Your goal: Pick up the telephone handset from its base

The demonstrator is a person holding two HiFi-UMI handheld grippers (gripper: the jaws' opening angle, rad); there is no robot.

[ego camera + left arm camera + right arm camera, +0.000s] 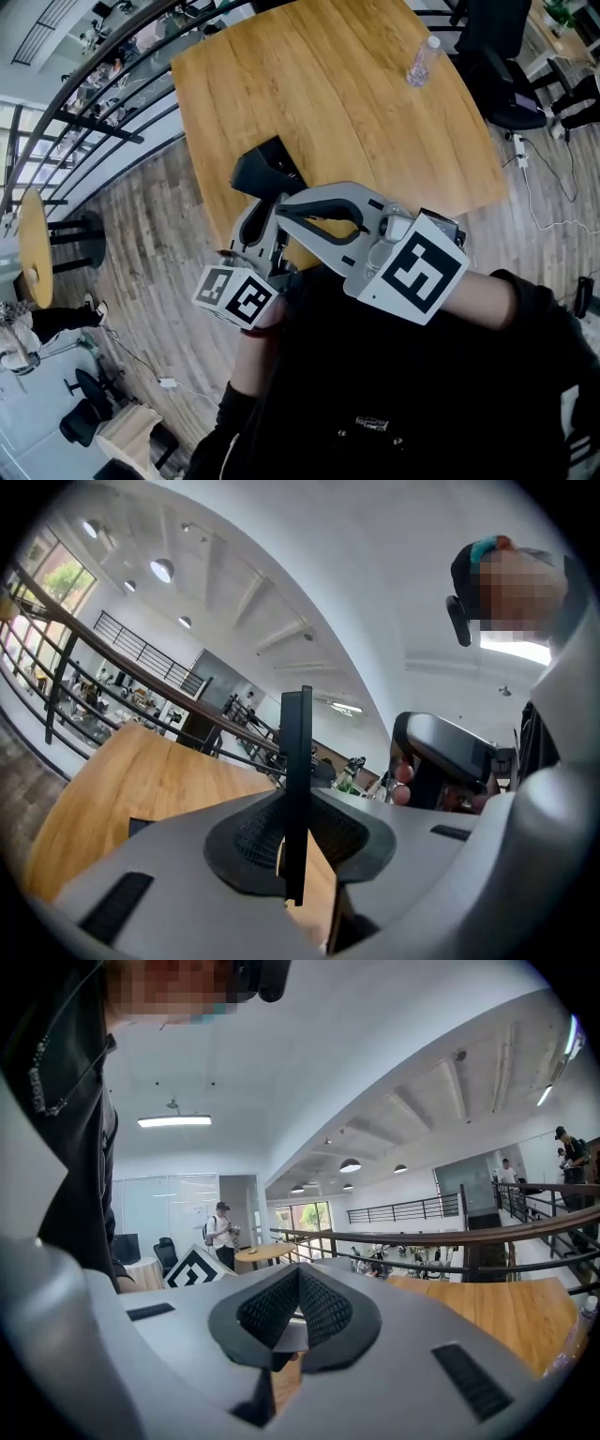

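Observation:
My left gripper (295, 846) is shut on a thin black handset (296, 780), which stands upright and edge-on between the ribbed pads. In the head view the black telephone (262, 171) shows at the near left edge of the wooden table (375, 122), just ahead of the left gripper (251, 223). I cannot separate the handset from the base there. A dark patch on the table, probably the base (141, 825), lies low in the left gripper view. My right gripper (286, 202) hovers close beside the left one. Its pads meet with nothing between them (298, 1288).
A clear plastic bottle (422, 61) stands at the table's far right. Black office chairs (511, 66) are beyond the right edge. A metal railing (84, 122) runs along the left, with a small round table (36, 248) past it. Wooden floor surrounds the table.

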